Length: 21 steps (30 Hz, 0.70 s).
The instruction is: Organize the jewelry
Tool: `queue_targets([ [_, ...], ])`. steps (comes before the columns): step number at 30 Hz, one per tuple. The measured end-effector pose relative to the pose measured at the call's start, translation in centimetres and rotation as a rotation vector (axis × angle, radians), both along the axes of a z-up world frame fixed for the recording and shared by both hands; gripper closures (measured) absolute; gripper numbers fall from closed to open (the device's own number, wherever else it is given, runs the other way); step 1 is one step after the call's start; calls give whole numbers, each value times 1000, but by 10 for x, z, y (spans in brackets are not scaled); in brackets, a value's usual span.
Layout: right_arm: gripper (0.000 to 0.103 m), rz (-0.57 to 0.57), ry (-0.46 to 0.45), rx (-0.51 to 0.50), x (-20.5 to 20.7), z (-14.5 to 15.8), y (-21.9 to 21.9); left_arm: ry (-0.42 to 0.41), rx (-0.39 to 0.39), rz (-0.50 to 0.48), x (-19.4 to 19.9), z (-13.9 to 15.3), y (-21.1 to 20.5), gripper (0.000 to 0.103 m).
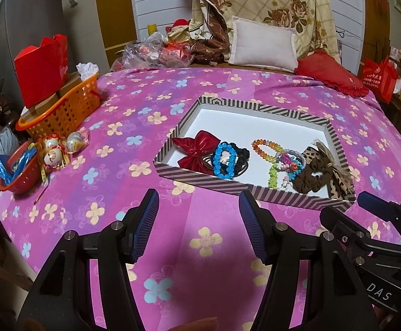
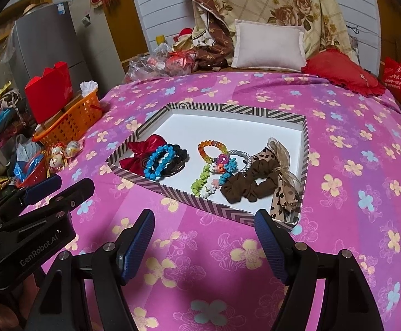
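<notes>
A striped box lid [image 1: 200, 181] [image 2: 189, 194] with a white inside lies on the pink flowered bedspread. In it lie a red velvet bow [image 1: 197, 149] [image 2: 139, 151], a blue bead bracelet [image 1: 223, 160] [image 2: 157, 162], black hair ties [image 1: 241, 154] [image 2: 177, 154], an orange-yellow bead bracelet [image 1: 266, 150] [image 2: 212, 150], a green bead strand [image 1: 273, 176] [image 2: 200, 179], and a brown leopard scrunchie [image 1: 316, 176] [image 2: 255, 184]. My left gripper [image 1: 199, 220] is open and empty, just in front of the lid. My right gripper [image 2: 204, 234] is open and empty, near the lid's front right corner.
An orange basket [image 1: 62, 107] [image 2: 73, 121] with a red box [image 1: 41, 66] stands at the bed's left edge. A red bowl [image 1: 21, 171] and small ornaments [image 1: 54, 149] lie beside it. Pillows [image 1: 263, 44] and a red cushion [image 1: 330, 74] are at the back.
</notes>
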State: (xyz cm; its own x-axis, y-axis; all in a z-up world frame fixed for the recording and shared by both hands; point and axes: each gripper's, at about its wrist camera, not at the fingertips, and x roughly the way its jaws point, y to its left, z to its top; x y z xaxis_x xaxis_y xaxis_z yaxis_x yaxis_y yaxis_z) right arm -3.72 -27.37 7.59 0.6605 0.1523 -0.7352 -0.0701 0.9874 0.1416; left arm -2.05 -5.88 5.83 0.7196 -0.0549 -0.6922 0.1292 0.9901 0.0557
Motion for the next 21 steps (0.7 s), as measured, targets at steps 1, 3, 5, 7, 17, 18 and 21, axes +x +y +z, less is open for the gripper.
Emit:
queue_targets([
  [1, 30, 1, 1, 0, 0, 0, 0, 1, 0, 0, 0, 0, 0, 43],
  [3, 30, 1, 3, 1, 1, 0, 0, 4, 0, 0, -1, -1, 0, 43],
  [5, 30, 0, 4, 2, 2, -1, 0, 12, -1, 0, 5, -4, 0, 43],
  [7, 30, -1, 7, 3, 2, -2, 0, 16, -3, 0, 6, -5, 0, 43],
  [17, 30, 1, 21, 5, 4, -6, 0, 27, 0, -8, 9, -9, -2, 43],
  [18, 30, 1, 22, 5, 4, -7, 0, 29, -1, -9, 9, -11, -2, 43],
  [21, 30, 2, 26, 6, 4, -8, 0, 34, -4, -15, 9, -14, -4, 43],
])
